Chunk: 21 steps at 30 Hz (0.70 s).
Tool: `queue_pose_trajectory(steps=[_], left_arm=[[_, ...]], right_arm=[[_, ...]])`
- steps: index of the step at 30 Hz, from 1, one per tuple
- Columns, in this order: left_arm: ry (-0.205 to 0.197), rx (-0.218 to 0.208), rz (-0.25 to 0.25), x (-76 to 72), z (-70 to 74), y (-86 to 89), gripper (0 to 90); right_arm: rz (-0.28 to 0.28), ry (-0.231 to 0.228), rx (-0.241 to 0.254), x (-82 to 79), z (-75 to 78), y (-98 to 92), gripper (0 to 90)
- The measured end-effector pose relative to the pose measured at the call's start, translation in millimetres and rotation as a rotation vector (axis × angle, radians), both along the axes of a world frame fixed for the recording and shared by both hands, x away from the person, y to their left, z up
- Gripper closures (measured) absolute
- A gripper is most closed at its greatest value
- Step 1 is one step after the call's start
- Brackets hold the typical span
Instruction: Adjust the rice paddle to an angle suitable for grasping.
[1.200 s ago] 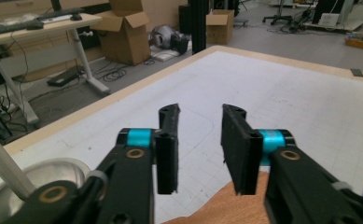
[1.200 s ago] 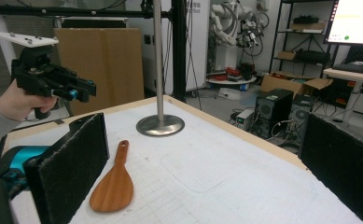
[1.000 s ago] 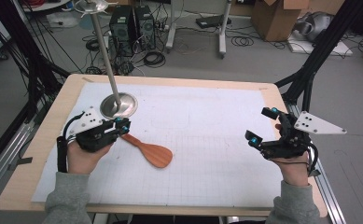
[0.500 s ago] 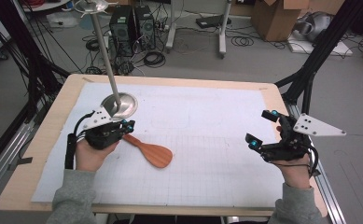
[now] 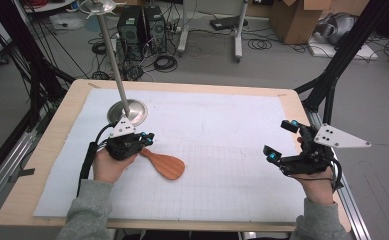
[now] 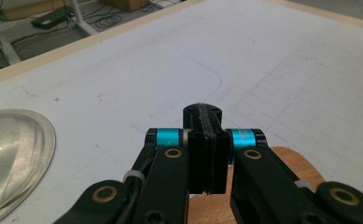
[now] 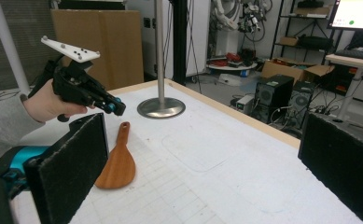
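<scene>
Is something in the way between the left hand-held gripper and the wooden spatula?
No, nothing visible blocks it. The left hand-held gripper hangs just above the wooden spatula's handle, its jaws shut and empty.

The spatula (image 5: pixel 164 165) looks like smooth reddish wood with a soft sheen, the stand base (image 5: pixel 127 112) is shiny polished metal, the desk (image 5: pixel 57 125) has a pale matt wooden edge under white gridded paper (image 5: pixel 222 165), and the left tongs (image 6: pixel 203 116) are matt black plastic.
</scene>
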State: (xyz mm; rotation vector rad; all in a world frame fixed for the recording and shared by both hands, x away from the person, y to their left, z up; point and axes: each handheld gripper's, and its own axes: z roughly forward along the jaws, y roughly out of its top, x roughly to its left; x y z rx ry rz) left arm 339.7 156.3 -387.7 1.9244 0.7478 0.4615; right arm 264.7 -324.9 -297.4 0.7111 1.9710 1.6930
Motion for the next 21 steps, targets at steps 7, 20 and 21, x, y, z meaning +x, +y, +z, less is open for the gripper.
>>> queue_pose_trajectory(steps=[7, 20, 21], left_arm=[[0.029, -0.002, -0.010, 5.4, -8.0, -5.5, 88.9], [0.110, 0.057, -0.037, 16.5, -31.9, -24.0, 89.1], [0.113, 0.056, -0.041, 16.9, -32.5, -24.5, 89.1]], right_arm=[[-0.004, 0.005, 0.000, -1.7, -0.6, -1.4, 0.2], [0.005, 0.009, -0.009, -2.2, -2.0, -1.7, 0.2], [0.010, 0.012, -0.015, -2.6, -2.3, -1.1, 0.2]])
